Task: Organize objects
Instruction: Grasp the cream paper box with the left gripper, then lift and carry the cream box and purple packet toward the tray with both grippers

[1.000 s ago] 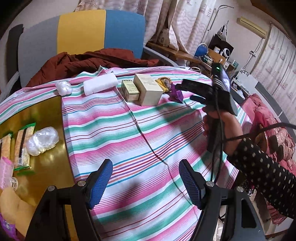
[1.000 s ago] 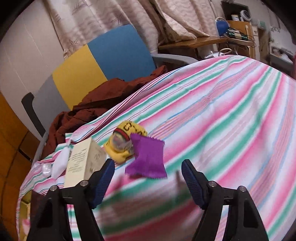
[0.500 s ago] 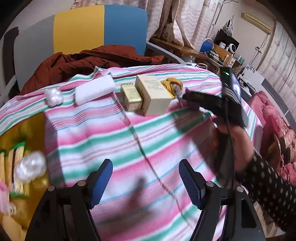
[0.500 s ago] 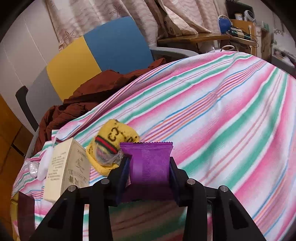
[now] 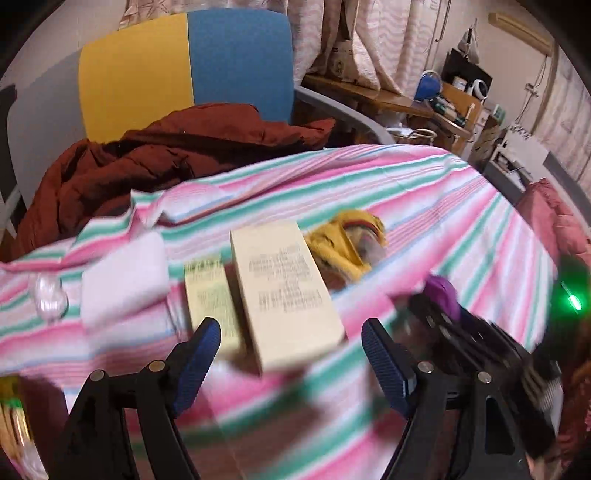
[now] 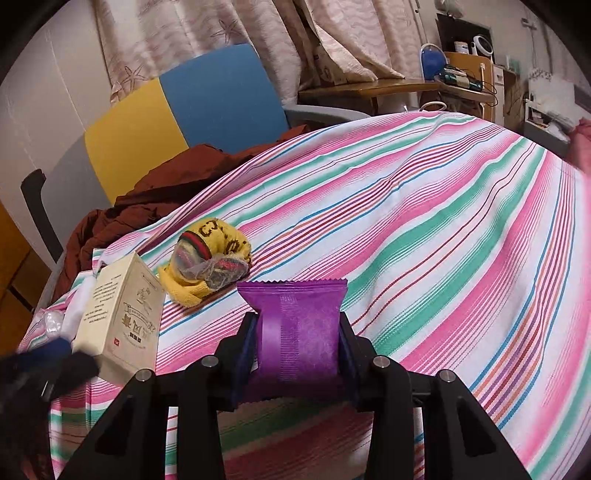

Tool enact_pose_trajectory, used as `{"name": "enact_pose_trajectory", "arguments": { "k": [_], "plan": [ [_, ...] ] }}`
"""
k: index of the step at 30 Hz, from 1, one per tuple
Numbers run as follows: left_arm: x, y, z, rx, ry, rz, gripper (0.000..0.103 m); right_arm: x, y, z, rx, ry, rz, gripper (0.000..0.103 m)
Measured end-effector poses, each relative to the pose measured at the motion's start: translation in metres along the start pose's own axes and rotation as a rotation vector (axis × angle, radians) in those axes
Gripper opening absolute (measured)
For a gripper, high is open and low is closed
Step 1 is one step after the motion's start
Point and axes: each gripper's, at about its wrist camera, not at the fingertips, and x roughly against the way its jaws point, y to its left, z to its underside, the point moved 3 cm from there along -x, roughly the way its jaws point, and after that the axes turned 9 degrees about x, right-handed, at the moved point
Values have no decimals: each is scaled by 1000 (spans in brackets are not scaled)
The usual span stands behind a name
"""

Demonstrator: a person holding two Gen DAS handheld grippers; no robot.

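Motion blur smears the cream box [image 5: 282, 295] and small box [image 5: 210, 295] print unreadable.

Both the left gripper [image 5: 291, 354] and right gripper [image 6: 297, 354] are black, with blue ribbed pads [image 5: 384, 362] and silver screws behind the fingers.

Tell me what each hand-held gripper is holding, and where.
Right hand-held gripper pinches the purple packet across its middle, by both side edges. Left hand-held gripper holds nothing.

Hanging behind: pale patterned curtains [image 6: 258, 33]. Standing close by: a yellow-and-blue chair [image 5: 184, 66]. Crowding the far corner: a cluttered wooden desk [image 6: 424, 86].
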Motion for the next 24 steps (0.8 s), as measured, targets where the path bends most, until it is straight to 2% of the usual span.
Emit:
{"name": "enact_pose_trajectory", "arguments": {
  "k": [4, 5, 7, 10, 16, 19, 21, 24],
  "plan": [
    [-18, -1, -4, -19, 3, -47, 79, -1, -2, -1, -14, -11, -11, 41],
    [-18, -4, -3, -45, -26, -64, 76, -1, -2, 0, -12, -12, -8, 41],
    [-17, -9, 3, -99, -58, -65, 60, -2, 0, -1, -7, -13, -3, 41],
    [-11, -9, 14, -135, -101, -72, 51, -2, 0, -1, -6, -16, -1, 40],
    [17, -22, 62, -234, -262, -128, 50, -1, 0, 0, 0, -20, 7, 40],
    [28, -32, 75, -281, -293, -134, 50, -1, 1, 0, 5, -20, 12, 40],
    [29, -33, 82, -304, -284, -139, 50, -1, 1, 0, 7, -19, 15, 40],
    [34, -32, 89, -307, -294, -147, 50, -1, 1, 0, 8, -20, 20, 40]
  ]
}}
